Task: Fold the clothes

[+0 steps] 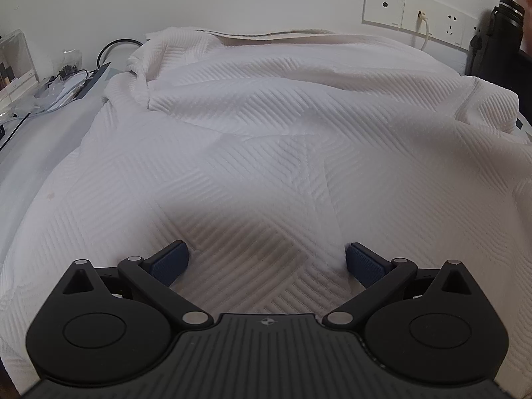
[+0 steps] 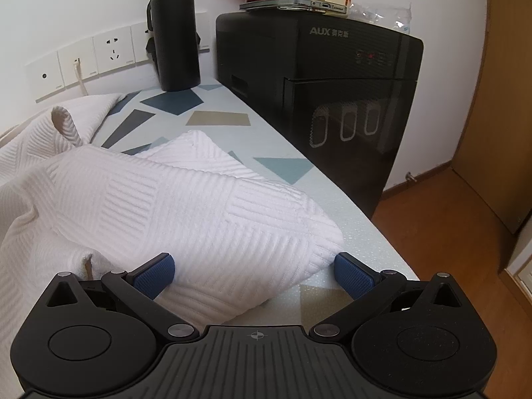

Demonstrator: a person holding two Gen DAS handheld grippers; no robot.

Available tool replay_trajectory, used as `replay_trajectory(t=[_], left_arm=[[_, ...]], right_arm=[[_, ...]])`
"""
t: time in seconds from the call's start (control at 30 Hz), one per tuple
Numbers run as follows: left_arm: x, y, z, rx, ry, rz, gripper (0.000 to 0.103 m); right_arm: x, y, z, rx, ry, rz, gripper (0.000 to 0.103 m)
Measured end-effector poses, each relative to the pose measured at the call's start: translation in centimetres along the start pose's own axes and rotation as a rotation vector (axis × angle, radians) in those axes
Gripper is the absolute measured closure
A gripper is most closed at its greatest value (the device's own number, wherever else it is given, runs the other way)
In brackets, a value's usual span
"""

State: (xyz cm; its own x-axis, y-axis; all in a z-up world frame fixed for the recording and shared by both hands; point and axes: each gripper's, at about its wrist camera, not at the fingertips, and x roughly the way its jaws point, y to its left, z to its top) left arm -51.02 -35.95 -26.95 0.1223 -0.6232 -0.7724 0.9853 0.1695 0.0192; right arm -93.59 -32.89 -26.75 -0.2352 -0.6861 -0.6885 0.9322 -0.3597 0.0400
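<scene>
A white textured garment (image 1: 266,126) lies spread over the counter (image 2: 332,199), rumpled toward the wall at 12 o'clock, with one folded sleeve or corner (image 2: 206,206) reaching toward the counter's right edge. The left hand-held gripper (image 1: 266,261) sits low over the near part of the cloth with its blue pads wide apart — nothing between them is pinched. The right hand-held gripper (image 2: 254,272) is likewise spread open, its pads straddling the folded corner at 6 o'clock of its view; whether the pads touch the fabric I cannot tell.

The step in hand looks like taking hold of the near edge to begin a fold. To do it well, each gripper should bite a single clean layer of hem rather than a bunched wad, and both should close at a matched height so the cloth lifts evenly. The ridge at 11 o'clock in the left view wants smoothing first. Keep the lift clear of the black flask (image 2: 174,33) and the black appliance (image 2: 316,76) at 1 o'clock.
</scene>
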Motion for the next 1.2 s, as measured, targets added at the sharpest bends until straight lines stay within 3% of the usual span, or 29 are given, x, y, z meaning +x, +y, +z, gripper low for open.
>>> replay_trajectory(t=[0.27,0.4,0.47,0.5,0.57,0.73,0.93,1.07,1.2], left_arm=[[0.0,0.2,-0.1,-0.002,-0.004,-0.008,0.000],[-0.1,0.2,-0.2,0.001,-0.012,-0.012,0.000],[-0.1,0.3,-0.2,0.003,-0.015,-0.013,0.000],[-0.1,0.3,-0.3,0.003,-0.018,-0.013,0.000],[-0.1,0.3,-0.4,0.003,-0.023,-0.012,0.000],[-0.2,0.2,-0.5,0.007,-0.035,-0.013,0.000],[-0.2,0.3,-0.6,0.012,-0.040,-0.017,0.000],[-0.2,0.4,-0.5,0.020,-0.033,-0.025,0.000],[-0.1,0.6,-0.5,0.030,-0.030,-0.034,0.000]], right_arm=[[0.0,-0.1,0.2,0.010,0.014,0.007,0.001],[-0.7,-1.8,0.6,0.131,0.020,0.100,0.006],[-1.0,-2.7,0.9,0.198,0.022,0.133,0.028],[-1.1,-3.2,1.0,0.231,0.023,0.149,0.033],[-1.3,-4.0,1.2,0.290,0.026,0.180,0.057],[-1.0,-4.4,1.5,0.346,0.040,0.260,0.094],[-1.3,-4.0,3.3,0.313,-0.032,0.258,0.099],[-2.4,-6.7,5.9,0.394,-0.166,0.199,0.101],[-2.3,-8.1,7.8,0.381,-0.193,0.213,0.101]])
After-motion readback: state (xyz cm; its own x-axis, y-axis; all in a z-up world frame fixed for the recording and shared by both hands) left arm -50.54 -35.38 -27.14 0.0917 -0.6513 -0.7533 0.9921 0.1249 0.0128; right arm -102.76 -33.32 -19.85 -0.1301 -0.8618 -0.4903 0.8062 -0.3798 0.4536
